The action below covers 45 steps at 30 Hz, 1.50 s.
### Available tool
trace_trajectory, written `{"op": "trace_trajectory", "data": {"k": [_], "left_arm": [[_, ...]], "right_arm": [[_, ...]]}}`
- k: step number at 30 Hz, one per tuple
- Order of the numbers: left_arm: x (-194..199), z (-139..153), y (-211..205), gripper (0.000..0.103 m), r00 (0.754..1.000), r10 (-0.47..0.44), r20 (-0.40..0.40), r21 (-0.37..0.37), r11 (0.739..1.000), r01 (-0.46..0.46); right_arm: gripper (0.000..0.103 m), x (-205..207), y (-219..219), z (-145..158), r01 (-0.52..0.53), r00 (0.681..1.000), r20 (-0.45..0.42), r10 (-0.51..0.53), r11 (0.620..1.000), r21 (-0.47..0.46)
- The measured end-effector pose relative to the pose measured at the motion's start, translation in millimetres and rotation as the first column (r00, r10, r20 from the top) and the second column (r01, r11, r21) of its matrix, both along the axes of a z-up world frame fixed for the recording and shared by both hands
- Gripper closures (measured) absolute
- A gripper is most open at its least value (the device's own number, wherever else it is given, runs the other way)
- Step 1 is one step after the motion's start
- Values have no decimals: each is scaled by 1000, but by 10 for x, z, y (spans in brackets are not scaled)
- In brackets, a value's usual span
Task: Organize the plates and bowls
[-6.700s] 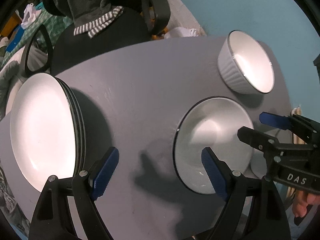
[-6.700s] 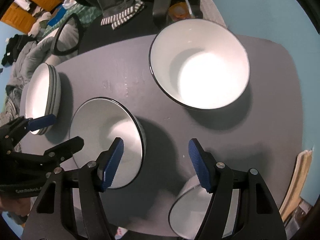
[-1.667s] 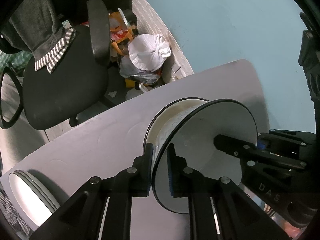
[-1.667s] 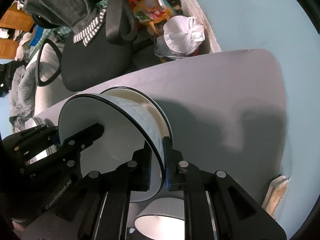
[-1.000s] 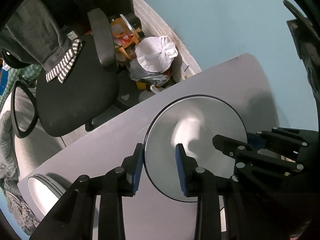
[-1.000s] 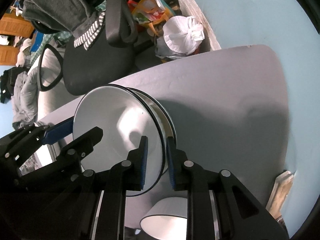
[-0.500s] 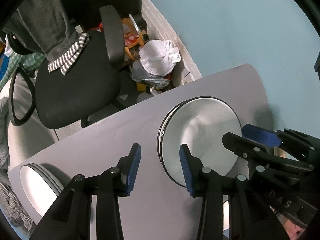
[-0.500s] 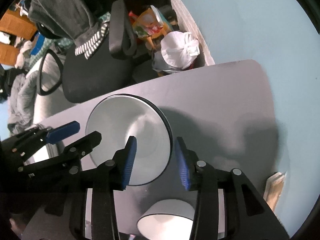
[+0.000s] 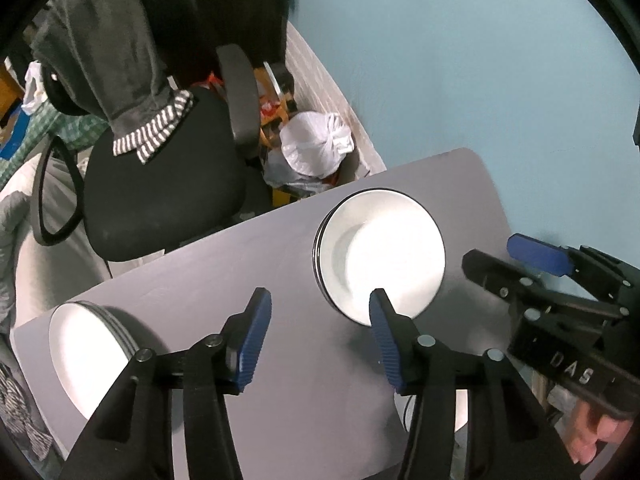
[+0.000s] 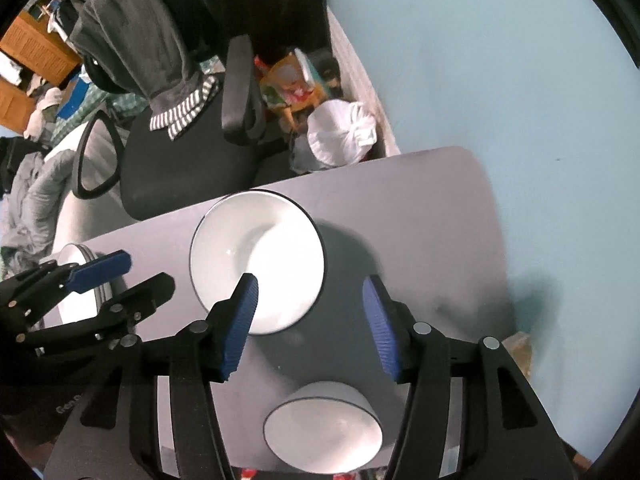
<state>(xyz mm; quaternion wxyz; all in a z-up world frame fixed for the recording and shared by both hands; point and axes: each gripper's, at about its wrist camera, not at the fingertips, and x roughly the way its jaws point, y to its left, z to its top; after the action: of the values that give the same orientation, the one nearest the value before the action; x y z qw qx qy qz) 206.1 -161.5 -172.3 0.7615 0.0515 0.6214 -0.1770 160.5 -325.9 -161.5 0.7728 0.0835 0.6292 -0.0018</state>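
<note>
so the bowl-nesting step looks done: the nested bowls [image 9: 380, 264] sit on the grey table [image 9: 240, 264] toward its far end, near the blue wall, w/ two rims showing at the left edge. plate stack [image 9: 86, 354] is at the table's near-left corner, well apart from them. one small bowl [image 10: 324, 428] is alone at the near edge, just below the right gripper.

left gripper [image 9: 316, 340] is spread wide, blue pads far apart, nothing between them; right pad overlaps the bowls' near rim in view but no grip on it. right gripper [image 10: 310, 322] is likewise wide open & empty, hovering above the table w/ the nested bowls ahead-left of it.

next move, imo: go for the small bowl & drop it into the nest. needs the right gripper to tip down toward the near edge, straddle the rim w/ one pad inside, one outside, then close. rim is thin & glazed, so could slip if the bite is shallow.

both tools point forward & down at the tabletop, side by side, left one nearer the plates.
</note>
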Motion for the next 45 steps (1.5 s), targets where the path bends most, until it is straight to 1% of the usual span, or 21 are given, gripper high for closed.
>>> {"op": "trace_trajectory", "data": {"k": [4, 7, 10, 12, 17, 19, 22, 23, 26, 28, 33, 37, 38, 42, 45], "left_arm": [[-155, 157, 80, 47, 999, -10, 54, -4, 1000, 11], [-273, 298, 124, 42, 994, -21, 103, -9, 1000, 22], [-384, 448, 180, 40, 989, -22, 145, -26, 999, 26], [-453, 540, 212, 37, 985, -19, 171, -37, 999, 26], [-601, 728, 318, 34, 974, -7, 228, -73, 997, 24], [-645, 796, 370, 32, 969, -1, 246, -88, 996, 23], [-707, 882, 443, 31, 965, 12, 260, -116, 993, 19], [-720, 911, 469, 30, 965, 15, 262, -127, 992, 19], [-770, 962, 549, 29, 965, 18, 261, -148, 989, 22], [-828, 1013, 606, 29, 961, 20, 276, -156, 987, 25], [-967, 1100, 686, 29, 945, 9, 328, -158, 986, 45], [-1061, 1152, 725, 29, 941, -1, 337, -163, 985, 60], [-1089, 1164, 730, 27, 940, -6, 340, -164, 984, 65], [-1179, 1186, 740, 26, 934, -38, 357, -147, 985, 96], [-1247, 1191, 713, 26, 928, -75, 365, -128, 983, 130]], "right_arm": [[46, -113, 37, 206, 2, 998, 59, -1, 1000, -29], [43, -202, 68, 362, 1, 995, 104, 5, 998, -56], [43, -288, 121, 519, 4, 989, 147, 8, 997, -76], [43, -351, 135, 619, 16, 985, 172, -3, 997, -75], [43, -475, 173, 820, 42, 974, 226, -25, 997, -71], [42, -530, 189, 889, 51, 969, 247, -31, 996, -74], [36, -614, 242, 998, 61, 959, 280, -35, 994, -87], [36, -642, 262, 1024, 64, 957, 289, -33, 993, -96], [36, -709, 296, 1089, 70, 951, 308, -34, 992, -107], [36, -769, 321, 1137, 73, 947, 318, -37, 992, -104], [36, -905, 352, 1236, 89, 940, 336, -50, 991, -102], [36, -987, 388, 1308, 95, 935, 351, -52, 990, -106], [36, -1007, 396, 1318, 96, 934, 353, -52, 990, -107], [35, -1077, 426, 1354, 98, 932, 360, -50, 988, -115], [35, -1161, 412, 1373, 112, 930, 362, -67, 988, -105]]}}
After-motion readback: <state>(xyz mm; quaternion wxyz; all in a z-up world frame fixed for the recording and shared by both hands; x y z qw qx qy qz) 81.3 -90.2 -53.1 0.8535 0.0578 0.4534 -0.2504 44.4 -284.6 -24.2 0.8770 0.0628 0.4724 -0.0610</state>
